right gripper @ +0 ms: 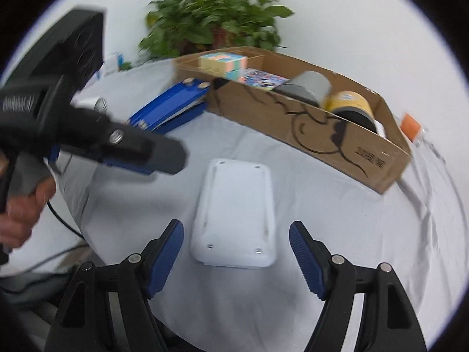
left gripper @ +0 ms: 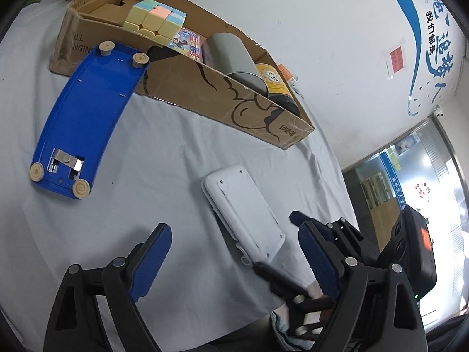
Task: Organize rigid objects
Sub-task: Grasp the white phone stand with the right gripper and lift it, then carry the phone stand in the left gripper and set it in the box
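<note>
A flat white plastic device (left gripper: 243, 214) (right gripper: 237, 208) lies face down on the grey cloth, screws showing. In the right wrist view my right gripper (right gripper: 236, 230) stands open around its near end, pads clear of its sides. In the left wrist view my left gripper (left gripper: 234, 228) is open just in front of the device, and the right gripper's fingers (left gripper: 295, 217) flank the device's near corner. A blue stapler-like tool (left gripper: 85, 111) (right gripper: 176, 102) lies upside down, its far end against the cardboard box (left gripper: 205, 94) (right gripper: 296, 135).
The box holds a pastel puzzle cube (left gripper: 155, 20), a colourful pack (left gripper: 190, 42), a grey cylinder (left gripper: 234, 55) and a yellow-labelled dark can (left gripper: 275, 85). A potted plant (right gripper: 214, 20) stands behind. A hand (right gripper: 20, 208) holds the left gripper (right gripper: 123, 143). The table edge is near.
</note>
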A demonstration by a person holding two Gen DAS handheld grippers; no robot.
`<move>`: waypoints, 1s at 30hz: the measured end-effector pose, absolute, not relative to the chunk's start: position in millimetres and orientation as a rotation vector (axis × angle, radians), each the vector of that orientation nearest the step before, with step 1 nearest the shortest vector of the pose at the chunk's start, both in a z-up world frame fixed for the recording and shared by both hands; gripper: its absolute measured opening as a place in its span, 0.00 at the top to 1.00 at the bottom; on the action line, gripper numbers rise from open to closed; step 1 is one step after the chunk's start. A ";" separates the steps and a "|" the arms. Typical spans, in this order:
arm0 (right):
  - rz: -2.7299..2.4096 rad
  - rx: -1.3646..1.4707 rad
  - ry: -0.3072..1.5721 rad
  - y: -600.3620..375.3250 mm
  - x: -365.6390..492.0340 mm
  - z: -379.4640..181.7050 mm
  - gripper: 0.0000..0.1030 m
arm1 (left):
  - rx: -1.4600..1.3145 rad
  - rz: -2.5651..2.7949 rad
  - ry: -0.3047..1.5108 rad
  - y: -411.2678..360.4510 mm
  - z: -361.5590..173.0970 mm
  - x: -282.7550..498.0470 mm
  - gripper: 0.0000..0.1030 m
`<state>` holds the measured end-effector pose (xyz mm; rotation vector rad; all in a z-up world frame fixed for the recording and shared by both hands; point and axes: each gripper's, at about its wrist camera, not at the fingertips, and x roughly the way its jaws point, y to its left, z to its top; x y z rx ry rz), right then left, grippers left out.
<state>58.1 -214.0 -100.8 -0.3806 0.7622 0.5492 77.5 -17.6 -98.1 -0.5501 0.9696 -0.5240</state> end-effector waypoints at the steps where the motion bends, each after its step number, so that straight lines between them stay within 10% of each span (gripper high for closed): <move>1: 0.544 -0.419 0.765 -209.0 57.6 -106.6 0.28 | -0.554 -0.519 0.969 -16.8 -99.1 75.6 0.15; 8: 0.516 -0.323 0.817 -204.8 87.5 -115.4 0.35 | -0.547 -0.512 0.974 -7.4 -98.8 78.2 0.26; 16: 0.638 0.949 1.045 -326.6 147.9 -151.2 0.51 | -0.580 -0.610 0.989 -26.9 -92.0 103.4 0.38; 22: 0.334 0.571 0.927 -355.7 138.9 -116.7 0.31 | -0.574 -0.653 1.043 -57.5 -97.7 131.2 0.39; 30: 0.386 0.059 0.889 -285.2 118.6 -110.4 0.30 | -0.582 -0.631 1.072 -64.1 -103.7 143.0 0.39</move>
